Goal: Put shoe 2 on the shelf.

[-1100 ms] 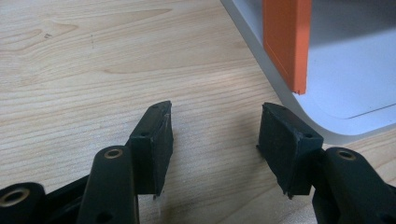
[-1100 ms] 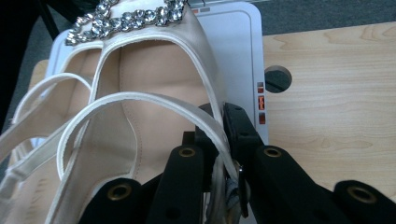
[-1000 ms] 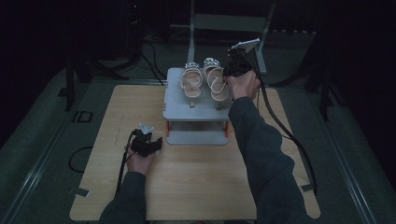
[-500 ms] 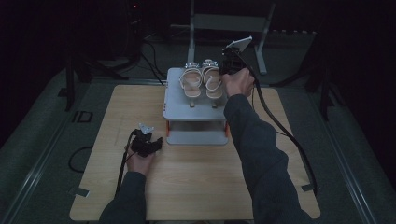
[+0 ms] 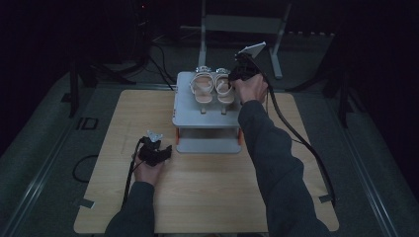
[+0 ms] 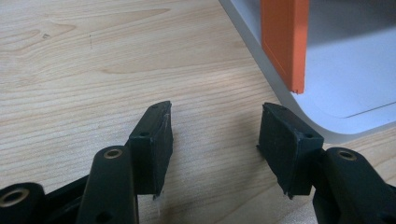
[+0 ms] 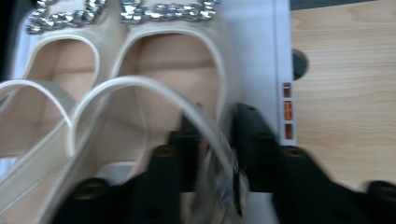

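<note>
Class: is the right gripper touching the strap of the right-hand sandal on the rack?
Touching. In the right gripper view, the right gripper has its jaws on either side of the sandal strap, pressed against it.

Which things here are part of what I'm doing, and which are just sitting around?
In the job:
right sandal, its strap between the jaws
right gripper
grey shelf rack
left sandal

Lying about:
left gripper, open over the wooden tabletop
metal stand behind

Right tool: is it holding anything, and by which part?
The right tool grips the right sandal by its clear slingback strap; the left tool holds nothing.
</note>
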The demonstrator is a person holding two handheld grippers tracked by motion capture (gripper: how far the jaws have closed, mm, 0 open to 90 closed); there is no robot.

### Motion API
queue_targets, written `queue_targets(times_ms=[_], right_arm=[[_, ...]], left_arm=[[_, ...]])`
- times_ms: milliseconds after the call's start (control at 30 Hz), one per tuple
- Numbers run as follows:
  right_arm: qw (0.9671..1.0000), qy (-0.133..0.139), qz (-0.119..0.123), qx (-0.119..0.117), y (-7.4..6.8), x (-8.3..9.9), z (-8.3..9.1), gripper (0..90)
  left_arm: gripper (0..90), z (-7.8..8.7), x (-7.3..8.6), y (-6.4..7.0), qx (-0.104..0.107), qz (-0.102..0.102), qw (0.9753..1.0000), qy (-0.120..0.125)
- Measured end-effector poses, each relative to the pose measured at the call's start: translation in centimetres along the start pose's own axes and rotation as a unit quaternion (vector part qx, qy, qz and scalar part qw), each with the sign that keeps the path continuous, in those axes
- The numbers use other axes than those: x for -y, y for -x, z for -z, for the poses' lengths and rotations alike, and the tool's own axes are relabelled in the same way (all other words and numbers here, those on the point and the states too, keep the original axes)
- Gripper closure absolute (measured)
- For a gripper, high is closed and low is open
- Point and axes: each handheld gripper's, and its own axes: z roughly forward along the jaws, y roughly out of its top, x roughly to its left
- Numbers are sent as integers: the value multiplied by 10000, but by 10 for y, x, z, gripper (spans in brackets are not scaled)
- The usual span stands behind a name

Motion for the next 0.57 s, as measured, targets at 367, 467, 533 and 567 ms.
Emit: queue_targets(times_ms=[367,467,533,567], right_arm=[[9937,826,669,-343,8,1,34,418],[9879,1209,816,-518,12,6,50,412],[9805,1599,926,-667,15,12,60,408],[9777,1728,954,-718,17,15,65,406]], left_arm=[[447,0,0,0,1,-2,10000,0],[447,0,0,0,2,4,10000,6],[447,0,0,0,0,1,10000,3],[447,0,0,0,0,2,10000,3]])
